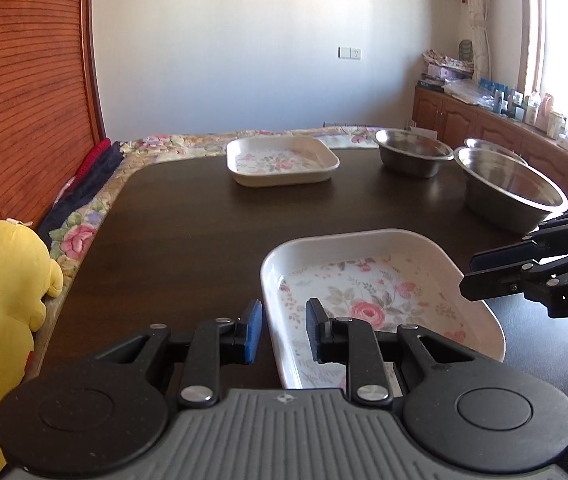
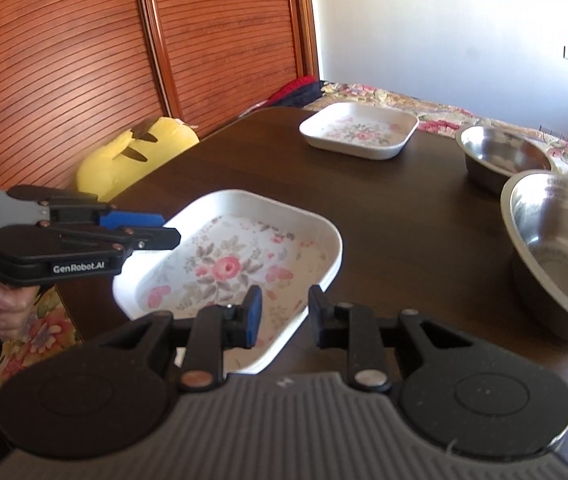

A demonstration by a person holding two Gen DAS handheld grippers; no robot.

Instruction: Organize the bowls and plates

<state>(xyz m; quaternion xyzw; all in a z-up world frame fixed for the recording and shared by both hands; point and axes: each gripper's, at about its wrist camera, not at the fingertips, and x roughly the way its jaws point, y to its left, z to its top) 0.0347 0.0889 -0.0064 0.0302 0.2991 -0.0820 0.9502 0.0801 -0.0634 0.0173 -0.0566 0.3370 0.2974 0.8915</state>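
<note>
A white square plate (image 1: 364, 292) (image 2: 224, 264) with a rose print lies near me on the dark table (image 1: 188, 232). My left gripper (image 1: 284, 328) (image 2: 170, 228) is shut on its left rim, one pad outside and one inside. My right gripper (image 2: 284, 312) (image 1: 466, 274) is shut on the opposite rim in the same way. Whether the plate rests on the table or is just off it, I cannot tell. A second rose plate (image 1: 280, 160) (image 2: 360, 130) sits at the far side. Three steel bowls stand to the right: a large one (image 1: 512, 184) (image 2: 560, 240), a smaller one (image 1: 412, 152) (image 2: 500, 152), and one (image 1: 488, 144) half hidden behind the large bowl.
A yellow plush toy (image 1: 0, 288) (image 2: 132, 152) leans at the table's left edge, on a floral cover. A person's hand (image 2: 8, 304) holds the left gripper's handle. Slatted wooden doors stand to the left. A cluttered wooden counter (image 1: 484, 120) runs along the right wall.
</note>
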